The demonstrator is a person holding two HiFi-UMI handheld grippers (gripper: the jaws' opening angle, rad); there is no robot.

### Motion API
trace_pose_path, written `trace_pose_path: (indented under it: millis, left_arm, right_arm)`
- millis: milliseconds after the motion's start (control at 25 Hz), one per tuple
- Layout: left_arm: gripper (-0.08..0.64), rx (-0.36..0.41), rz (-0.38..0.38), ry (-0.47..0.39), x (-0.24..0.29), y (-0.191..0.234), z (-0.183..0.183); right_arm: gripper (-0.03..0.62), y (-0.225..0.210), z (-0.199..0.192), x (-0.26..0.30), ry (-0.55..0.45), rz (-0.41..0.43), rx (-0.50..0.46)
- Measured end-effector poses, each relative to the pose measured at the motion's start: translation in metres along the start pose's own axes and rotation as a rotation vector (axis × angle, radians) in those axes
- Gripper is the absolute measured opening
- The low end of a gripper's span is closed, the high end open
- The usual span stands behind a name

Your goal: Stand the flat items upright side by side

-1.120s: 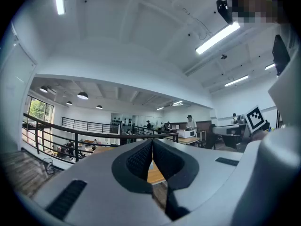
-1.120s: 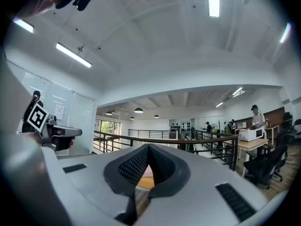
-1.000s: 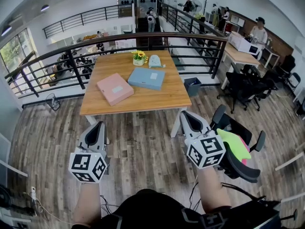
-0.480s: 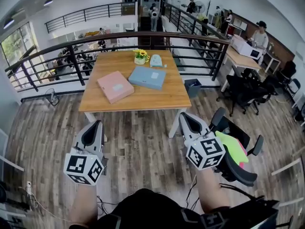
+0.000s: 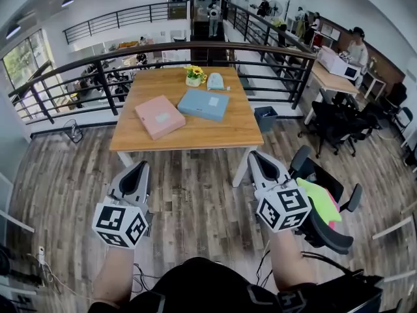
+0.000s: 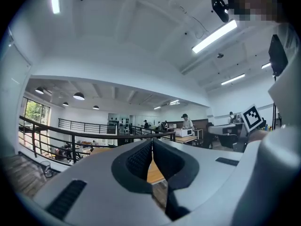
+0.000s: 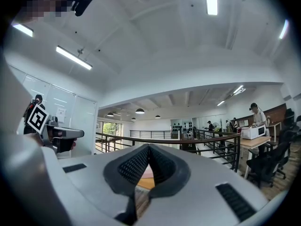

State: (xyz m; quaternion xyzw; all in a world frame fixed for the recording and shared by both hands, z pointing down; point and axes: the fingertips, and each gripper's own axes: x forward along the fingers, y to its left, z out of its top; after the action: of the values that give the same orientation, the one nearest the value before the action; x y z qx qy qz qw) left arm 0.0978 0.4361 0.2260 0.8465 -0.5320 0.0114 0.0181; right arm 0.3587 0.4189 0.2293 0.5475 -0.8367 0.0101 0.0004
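Observation:
A pink flat box (image 5: 158,116) and a blue flat box (image 5: 203,104) lie flat side by side on the wooden table (image 5: 195,135) ahead. My left gripper (image 5: 141,167) is held out level over the floor, short of the table's near left corner, shut with nothing in it. My right gripper (image 5: 255,157) is level near the table's front right leg, also shut and empty. In the left gripper view the tips of the left gripper (image 6: 152,142) meet. In the right gripper view the right gripper (image 7: 148,148) is closed the same way.
A pot of yellow flowers (image 5: 193,77) and a small pale blue object (image 5: 215,81) stand at the table's far edge. A black railing (image 5: 163,57) runs behind the table. A bin (image 5: 264,117) sits right of it, and an office chair with a bright yellow-green cloth (image 5: 319,201) is by my right arm.
The left gripper has shifted slightly forward toward the table. The right gripper has stayed where it was. Both stay shut.

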Motion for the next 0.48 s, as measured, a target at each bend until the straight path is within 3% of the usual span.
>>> trace_pose_path:
  millis: [320, 400, 480]
  left_arm:
    - [0.035, -0.013, 0.04, -0.002, -0.006, 0.016, 0.001]
    - [0.086, -0.015, 0.021, 0.006, -0.006, 0.016, -0.002]
    - [0.164, 0.0, 0.001, 0.015, -0.006, 0.014, -0.004]
  right_arm:
    - [0.032, 0.001, 0.004, -0.002, -0.012, -0.002, 0.003]
    - [0.125, 0.003, 0.004, 0.001, -0.008, 0.012, 0.006]
    - [0.172, 0.004, 0.003, 0.004, -0.002, 0.022, 0.005]
